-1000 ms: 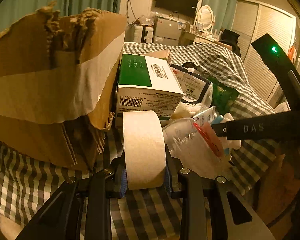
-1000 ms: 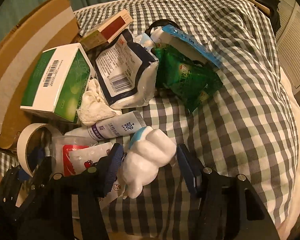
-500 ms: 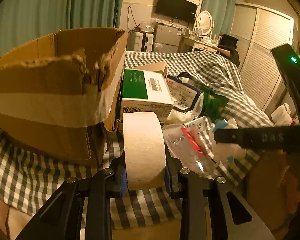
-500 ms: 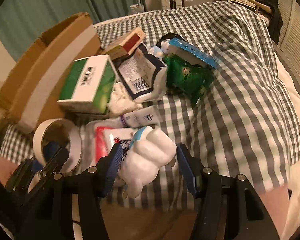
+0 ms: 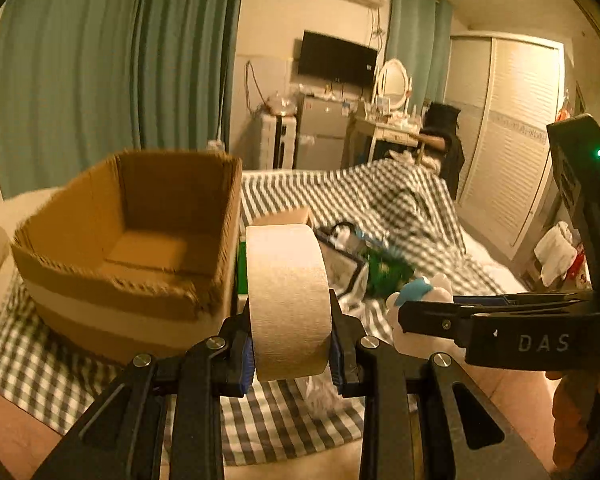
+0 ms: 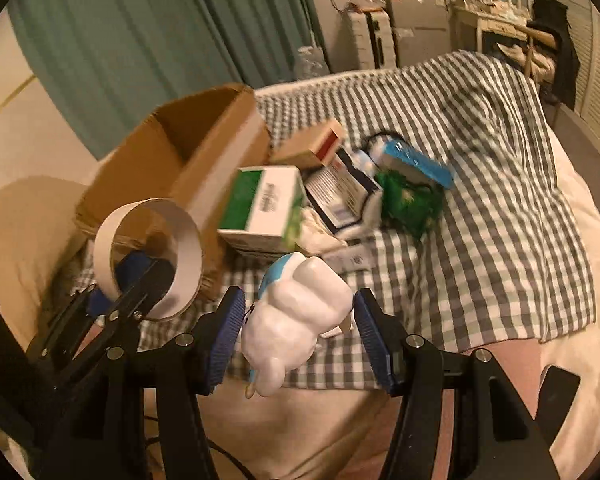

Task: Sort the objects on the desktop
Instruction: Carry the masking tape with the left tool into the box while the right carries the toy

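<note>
The checked cloth (image 6: 500, 184) covers the bed and serves as the work surface; it carries everything to be sorted. At its far left stands the cardboard box (image 5: 140, 248), top open and inside bare as far as can be seen, which I judge to be the receiving container, since it is the only open vessel among loose goods. Just right of the box lies the unsorted heap: a green and white carton (image 6: 264, 208) nearest the box, a dark printed pouch (image 6: 344, 192) leaning against it, a green packet (image 6: 410, 200) further right, a blue packet (image 6: 416, 162) on top, and a brown and red carton (image 6: 312, 146) at the far side. The items touch or overlap.

The left gripper (image 5: 290, 356) is closed on the tape roll (image 5: 286, 296), pads pressing its two flat faces, roll upright and clear of the cloth. It sits near the box's right wall, a hold that leaves the roll free to drop straight down once over the opening.

The right gripper (image 6: 300, 328) carries the white tooth-shaped toy (image 6: 296, 316), which hangs tilted between the blue pads above the near edge of the cloth. The left pad touches it; whether the right pad does cannot be told.

Both items appear lifted for transfer to the box; neither is yet over it.
</note>
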A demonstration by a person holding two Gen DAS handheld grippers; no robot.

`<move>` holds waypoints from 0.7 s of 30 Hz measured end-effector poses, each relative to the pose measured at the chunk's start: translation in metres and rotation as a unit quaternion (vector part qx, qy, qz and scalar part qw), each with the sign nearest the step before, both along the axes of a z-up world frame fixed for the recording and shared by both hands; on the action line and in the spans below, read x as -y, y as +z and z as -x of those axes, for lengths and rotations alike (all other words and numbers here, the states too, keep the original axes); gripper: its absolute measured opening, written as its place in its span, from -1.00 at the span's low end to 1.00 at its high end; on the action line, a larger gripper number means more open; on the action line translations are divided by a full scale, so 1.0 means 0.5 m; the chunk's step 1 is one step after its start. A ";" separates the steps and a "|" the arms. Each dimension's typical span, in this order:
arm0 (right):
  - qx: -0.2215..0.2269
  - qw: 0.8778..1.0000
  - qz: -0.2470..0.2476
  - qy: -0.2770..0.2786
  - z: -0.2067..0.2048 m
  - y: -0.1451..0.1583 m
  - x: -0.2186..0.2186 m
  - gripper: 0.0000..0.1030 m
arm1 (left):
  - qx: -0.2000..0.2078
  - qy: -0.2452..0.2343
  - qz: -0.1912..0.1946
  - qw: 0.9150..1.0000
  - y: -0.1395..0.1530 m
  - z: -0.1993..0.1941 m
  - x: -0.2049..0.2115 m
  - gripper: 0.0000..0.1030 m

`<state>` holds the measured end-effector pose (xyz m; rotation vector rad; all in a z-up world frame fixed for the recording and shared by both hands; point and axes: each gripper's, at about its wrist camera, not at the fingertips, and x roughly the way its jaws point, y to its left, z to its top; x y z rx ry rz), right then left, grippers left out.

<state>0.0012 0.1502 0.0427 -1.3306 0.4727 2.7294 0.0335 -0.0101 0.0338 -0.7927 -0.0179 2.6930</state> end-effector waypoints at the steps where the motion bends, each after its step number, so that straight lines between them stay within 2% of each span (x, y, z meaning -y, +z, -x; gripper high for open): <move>1: -0.005 1.000 -0.004 0.004 -0.001 0.011 0.006 0.10 | -0.004 0.003 0.000 1.000 0.009 -0.001 0.005 -0.43; 12: -0.059 0.996 -0.013 0.068 0.022 0.104 0.093 0.10 | -0.025 0.029 -0.024 0.999 0.089 0.019 0.076 -0.43; 21: -0.099 0.987 -0.018 0.122 0.137 0.148 0.158 0.10 | -0.059 0.071 -0.050 0.994 0.159 0.121 0.190 -0.43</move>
